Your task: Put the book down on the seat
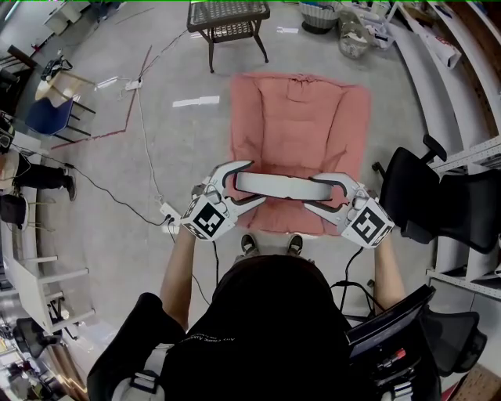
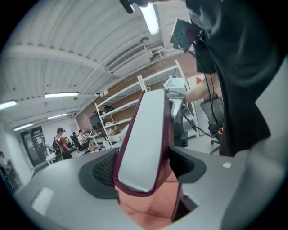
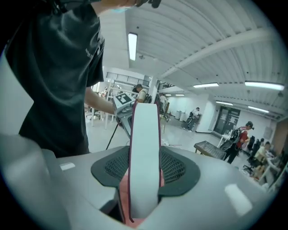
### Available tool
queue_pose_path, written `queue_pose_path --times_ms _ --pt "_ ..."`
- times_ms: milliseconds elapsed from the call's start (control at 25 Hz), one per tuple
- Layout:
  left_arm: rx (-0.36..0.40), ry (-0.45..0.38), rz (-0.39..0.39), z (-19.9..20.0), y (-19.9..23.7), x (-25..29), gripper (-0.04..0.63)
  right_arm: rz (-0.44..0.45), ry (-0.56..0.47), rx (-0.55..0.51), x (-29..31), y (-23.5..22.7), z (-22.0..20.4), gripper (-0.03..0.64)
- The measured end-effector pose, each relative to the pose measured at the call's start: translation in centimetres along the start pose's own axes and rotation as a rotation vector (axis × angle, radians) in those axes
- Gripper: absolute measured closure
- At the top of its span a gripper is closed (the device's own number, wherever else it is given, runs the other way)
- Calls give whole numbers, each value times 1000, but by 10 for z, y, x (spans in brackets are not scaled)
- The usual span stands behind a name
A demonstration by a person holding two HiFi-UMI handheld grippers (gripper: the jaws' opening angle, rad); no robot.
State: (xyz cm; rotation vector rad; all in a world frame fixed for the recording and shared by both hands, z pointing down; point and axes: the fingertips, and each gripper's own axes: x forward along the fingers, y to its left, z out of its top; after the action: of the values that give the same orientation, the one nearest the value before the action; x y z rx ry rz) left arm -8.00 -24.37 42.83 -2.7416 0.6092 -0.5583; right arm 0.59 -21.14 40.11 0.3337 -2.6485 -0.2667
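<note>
At the controls, I hold the book (image 1: 286, 186) page-edge up between both tongs, over the near part of the pink seat cushion (image 1: 297, 117) on the floor. The right gripper (image 1: 317, 192) is clamped on its right end. The left gripper (image 1: 252, 182) stands wide, the book's left end between its jaws with a gap at one pad.

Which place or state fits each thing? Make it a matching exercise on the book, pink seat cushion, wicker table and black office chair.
1 book
2 pink seat cushion
3 wicker table
4 black office chair

a spread flat on the floor
b right of the cushion
c held up in the air
d beyond the cushion's far edge

Pairs: 1-c; 2-a; 3-d; 4-b
</note>
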Motion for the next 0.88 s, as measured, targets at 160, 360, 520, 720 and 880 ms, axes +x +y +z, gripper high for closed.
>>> queue_pose_path --times_ms 160,360,520,720,880 --pt "-60 -82 17 13 10 -5 239 -10 -109 79 -9 -8 16 396" --pt "-308 -187 83 13 35 -25 246 -46 -198 235 -42 -25 28 397" --pt "-531 -349 21 17 43 -30 276 -26 -385 362 -60 -41 40 396" --pt "-635 -496 -97 39 35 -30 401 6 -585 602 -70 -55 30 396" --pt "-693 -505 -256 49 20 -26 357 28 -637 666 -76 -52 20 396"
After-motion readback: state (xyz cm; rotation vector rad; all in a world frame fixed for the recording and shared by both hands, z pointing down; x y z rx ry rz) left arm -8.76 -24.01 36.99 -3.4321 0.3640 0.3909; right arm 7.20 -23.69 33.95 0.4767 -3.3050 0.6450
